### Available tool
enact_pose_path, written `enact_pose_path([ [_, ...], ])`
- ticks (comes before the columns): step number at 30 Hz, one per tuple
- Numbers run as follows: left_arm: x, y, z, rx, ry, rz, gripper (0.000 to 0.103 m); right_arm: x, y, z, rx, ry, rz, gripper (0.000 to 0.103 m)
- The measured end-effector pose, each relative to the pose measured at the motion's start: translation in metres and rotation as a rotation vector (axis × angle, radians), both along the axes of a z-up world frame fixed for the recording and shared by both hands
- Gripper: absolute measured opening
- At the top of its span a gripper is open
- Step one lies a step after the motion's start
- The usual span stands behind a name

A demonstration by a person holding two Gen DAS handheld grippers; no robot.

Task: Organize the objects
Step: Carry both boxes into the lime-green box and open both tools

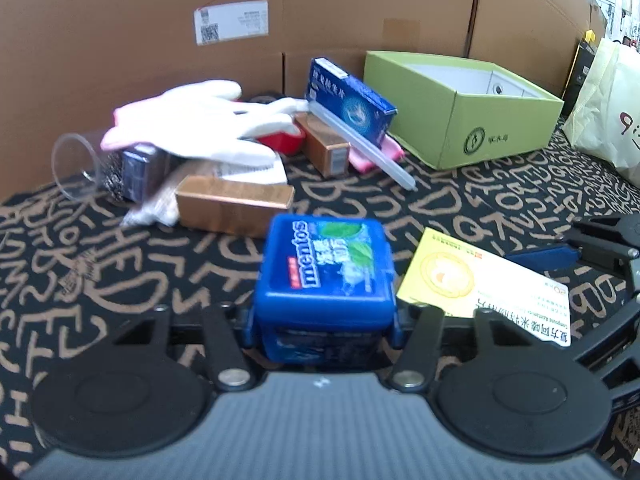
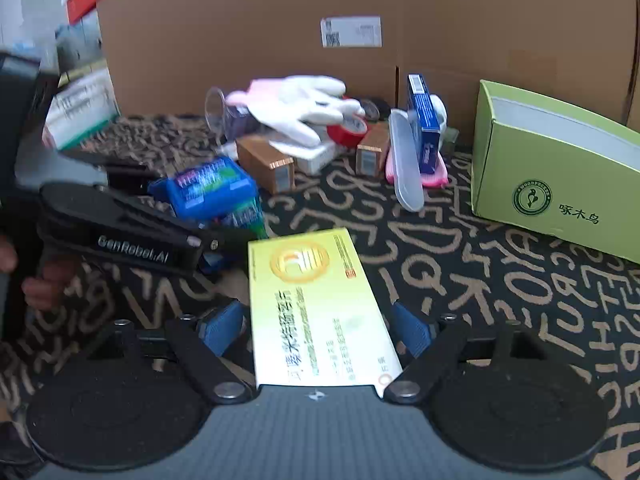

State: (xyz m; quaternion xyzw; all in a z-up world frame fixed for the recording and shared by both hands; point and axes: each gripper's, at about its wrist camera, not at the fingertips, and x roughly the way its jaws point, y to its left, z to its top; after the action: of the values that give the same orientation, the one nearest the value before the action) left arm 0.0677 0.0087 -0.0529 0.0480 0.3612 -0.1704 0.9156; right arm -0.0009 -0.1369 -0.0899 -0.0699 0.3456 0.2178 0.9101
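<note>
My left gripper [image 1: 322, 330] is shut on a blue Mentos box [image 1: 326, 276], held just above the patterned cloth; it also shows in the right wrist view [image 2: 212, 192]. My right gripper [image 2: 318, 330] stands open around a yellow-green medicine box [image 2: 316, 304] that lies flat between its blue pads [image 2: 222, 326], with small gaps on both sides. That box lies right of the Mentos box in the left wrist view [image 1: 480, 284]. An open green cardboard box [image 1: 464, 108] stands at the back right, also in the right wrist view [image 2: 556, 176].
A pile lies at the back: white glove [image 1: 208, 116], clear cup [image 1: 76, 164], copper boxes [image 1: 236, 204], red tape roll [image 2: 348, 130], blue carton [image 1: 350, 100], clear tube [image 1: 368, 148]. Cardboard walls [image 1: 160, 20] close the back. A white bag [image 1: 612, 112] stands far right.
</note>
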Motion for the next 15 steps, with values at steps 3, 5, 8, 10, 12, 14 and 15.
enact_pose_path([
  [3,-0.004,0.000,0.005,-0.013,0.019,0.011,0.054,-0.001,-0.003,-0.001,0.014,-0.013,-0.012,0.073],
  [5,-0.004,-0.001,0.017,-0.065,0.034,-0.009,0.054,-0.003,-0.013,0.006,0.037,-0.035,-0.039,0.072],
  [8,-0.001,-0.015,0.051,-0.100,-0.030,-0.066,0.054,-0.002,-0.040,0.030,0.081,-0.083,-0.103,0.072],
  [10,0.003,-0.031,0.075,-0.110,-0.089,-0.114,0.054,0.003,-0.060,0.052,0.093,-0.123,-0.152,0.072],
  [12,0.013,-0.051,0.098,-0.124,-0.133,-0.158,0.054,0.012,-0.078,0.076,0.084,-0.172,-0.203,0.072],
  [14,0.029,-0.072,0.117,-0.129,-0.169,-0.179,0.054,0.026,-0.092,0.096,0.063,-0.219,-0.248,0.072],
  [15,0.038,-0.082,0.124,-0.134,-0.176,-0.184,0.054,0.035,-0.098,0.104,0.047,-0.238,-0.273,0.072],
])
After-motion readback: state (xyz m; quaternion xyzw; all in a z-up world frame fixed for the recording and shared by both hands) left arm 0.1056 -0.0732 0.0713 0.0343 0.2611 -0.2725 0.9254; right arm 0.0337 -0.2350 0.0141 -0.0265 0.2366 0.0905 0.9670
